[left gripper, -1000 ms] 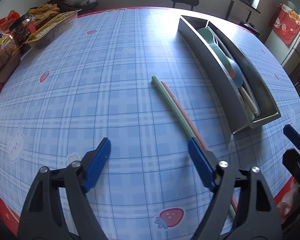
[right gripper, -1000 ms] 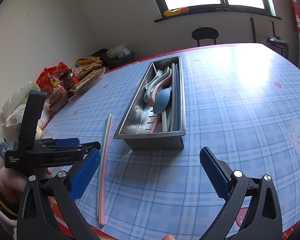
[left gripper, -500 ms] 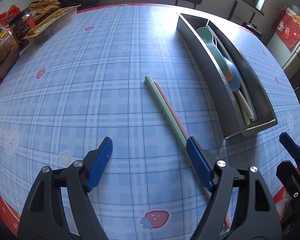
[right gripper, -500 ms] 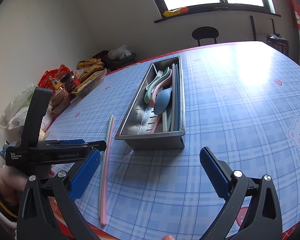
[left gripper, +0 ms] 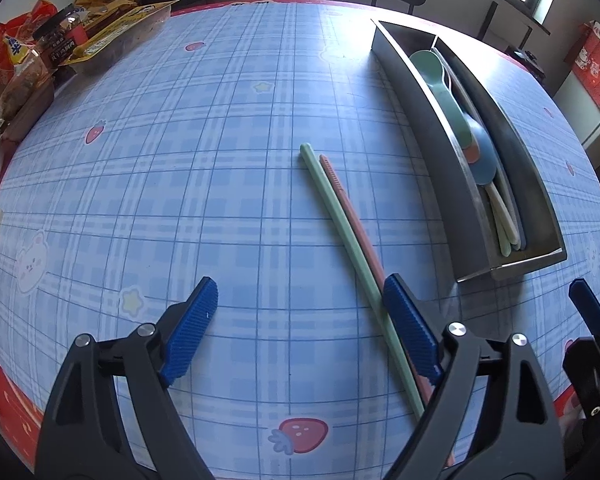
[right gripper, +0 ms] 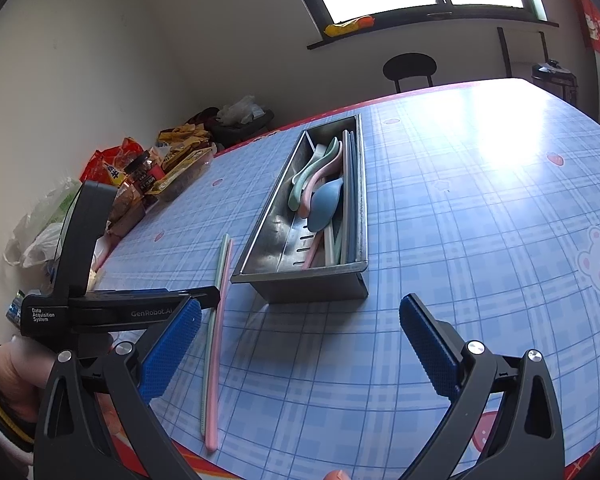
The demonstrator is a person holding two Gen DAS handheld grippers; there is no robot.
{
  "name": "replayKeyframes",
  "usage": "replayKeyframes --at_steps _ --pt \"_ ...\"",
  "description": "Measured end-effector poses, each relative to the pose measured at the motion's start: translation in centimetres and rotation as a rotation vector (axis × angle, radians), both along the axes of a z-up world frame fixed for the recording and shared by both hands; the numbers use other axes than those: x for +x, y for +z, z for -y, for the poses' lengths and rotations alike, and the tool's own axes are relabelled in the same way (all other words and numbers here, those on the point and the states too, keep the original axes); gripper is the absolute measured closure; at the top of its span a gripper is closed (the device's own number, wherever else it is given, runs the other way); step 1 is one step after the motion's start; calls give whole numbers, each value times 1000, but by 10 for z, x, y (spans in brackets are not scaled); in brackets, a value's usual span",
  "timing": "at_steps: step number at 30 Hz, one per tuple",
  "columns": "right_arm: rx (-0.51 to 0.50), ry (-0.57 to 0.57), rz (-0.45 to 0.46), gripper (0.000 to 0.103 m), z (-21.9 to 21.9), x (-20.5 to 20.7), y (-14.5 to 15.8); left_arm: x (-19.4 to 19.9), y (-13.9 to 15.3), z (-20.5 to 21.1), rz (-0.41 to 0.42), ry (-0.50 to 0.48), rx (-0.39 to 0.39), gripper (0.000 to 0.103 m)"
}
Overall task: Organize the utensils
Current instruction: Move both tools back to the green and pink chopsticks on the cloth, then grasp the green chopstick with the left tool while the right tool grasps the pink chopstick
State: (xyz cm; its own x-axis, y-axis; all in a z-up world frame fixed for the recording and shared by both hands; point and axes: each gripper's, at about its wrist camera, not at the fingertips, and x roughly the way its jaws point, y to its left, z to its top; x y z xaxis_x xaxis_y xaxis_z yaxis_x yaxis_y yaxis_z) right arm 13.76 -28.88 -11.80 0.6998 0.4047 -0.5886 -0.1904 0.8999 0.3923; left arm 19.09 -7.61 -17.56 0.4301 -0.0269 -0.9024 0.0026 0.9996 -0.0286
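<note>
A green chopstick and a pink chopstick lie side by side on the blue plaid tablecloth, left of a steel utensil tray. The tray holds several spoons and chopsticks. My left gripper is open and empty above the cloth; its right finger overlaps the near part of the chopsticks. In the right wrist view the chopsticks lie left of the tray. My right gripper is open and empty, in front of the tray's near end. The left gripper body shows at the left.
Snack bags and a jar crowd the table's far left edge; they also show in the right wrist view. A black stool stands beyond the table. The red table edge runs close below the grippers.
My left gripper has risen and pulled back a little, so the chopsticks and tray sit lower in its view. The right gripper has barely moved.
</note>
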Motion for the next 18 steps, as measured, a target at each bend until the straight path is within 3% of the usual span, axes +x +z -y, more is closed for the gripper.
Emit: replayKeyframes --at_steps 7,9,13,15,18 --pt "-6 1 5 6 -1 -2 1 -5 -1 -4 6 6 1 16" --pt "-5 -2 4 6 -1 -2 1 -6 -3 5 21 -11 79 14" --pt "-1 -2 2 6 -1 -1 1 -5 -3 0 22 -10 54 14" --pt "-3 11 2 6 -3 -1 0 -8 -2 -1 37 -29 54 17" --pt "-19 34 10 6 -8 -2 1 -16 1 0 63 -77 58 35"
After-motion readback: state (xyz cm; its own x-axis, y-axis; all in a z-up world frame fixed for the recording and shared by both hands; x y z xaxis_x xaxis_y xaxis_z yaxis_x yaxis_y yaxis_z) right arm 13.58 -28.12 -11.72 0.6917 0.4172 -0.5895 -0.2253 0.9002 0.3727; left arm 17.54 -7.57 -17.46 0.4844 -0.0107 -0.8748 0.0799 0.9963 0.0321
